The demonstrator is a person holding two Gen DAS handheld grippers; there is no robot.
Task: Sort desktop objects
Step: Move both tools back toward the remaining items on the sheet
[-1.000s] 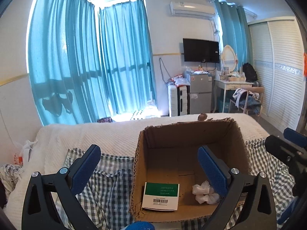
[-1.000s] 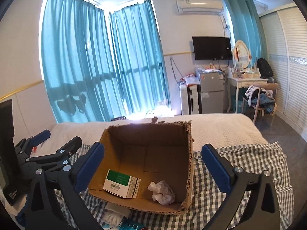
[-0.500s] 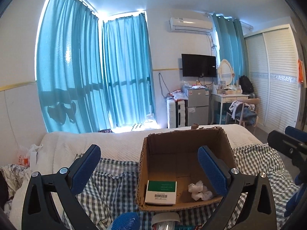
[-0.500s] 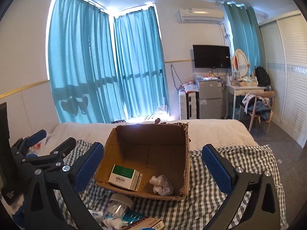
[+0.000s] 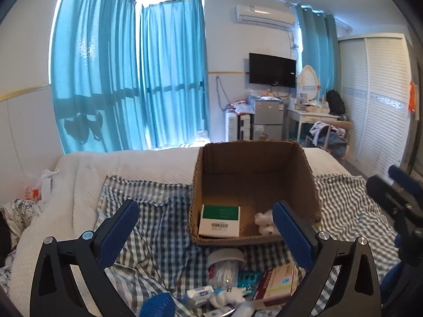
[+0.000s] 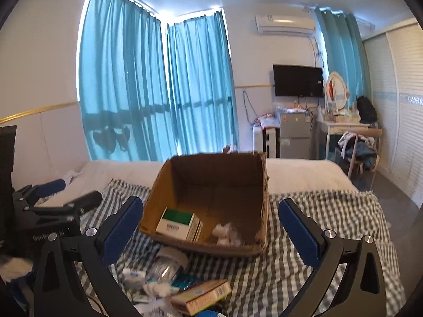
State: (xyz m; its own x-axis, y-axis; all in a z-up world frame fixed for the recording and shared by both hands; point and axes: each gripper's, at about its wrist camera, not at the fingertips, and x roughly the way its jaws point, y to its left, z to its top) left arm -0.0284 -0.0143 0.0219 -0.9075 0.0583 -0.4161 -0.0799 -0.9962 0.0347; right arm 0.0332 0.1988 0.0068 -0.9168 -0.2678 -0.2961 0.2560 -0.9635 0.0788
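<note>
Okay, left to right. Left gripper (image 5: 205, 231) hangs above the near pile, jaws spread wide, nothing between them. Right gripper (image 6: 210, 231) same story: spread, empty, held over the checked cloth (image 6: 330, 211) on the bed.

Loose items sit in a heap at the near edge, just in front of the cardboard box (image 5: 253, 158). From the left of the heap: a small white-and-blue packet (image 5: 199, 292), a clear jar with a grey lid (image 5: 226, 264) lying on its side, a teal blister pack (image 5: 248, 277), then a flat tan carton (image 5: 277, 282) on the right. Some white wads low in the heap, too blurry to name.

Inside the box already: a green-and-white carton (image 5: 219, 220) on the near left floor, a crumpled white tissue (image 5: 264, 220) to its right, the two apart.

Judgement: sorting is partway, next step is a pick from the heap. Doing it well likely means taking one item at a time, starting at the edge. The tan carton looks easiest, rigid flat sides, pinch across the narrow width. The jar could roll on soft cloth, so come down square over its body. Keep the two grippers well apart over the heap, and drop items into bare box floor at the far side.
</note>
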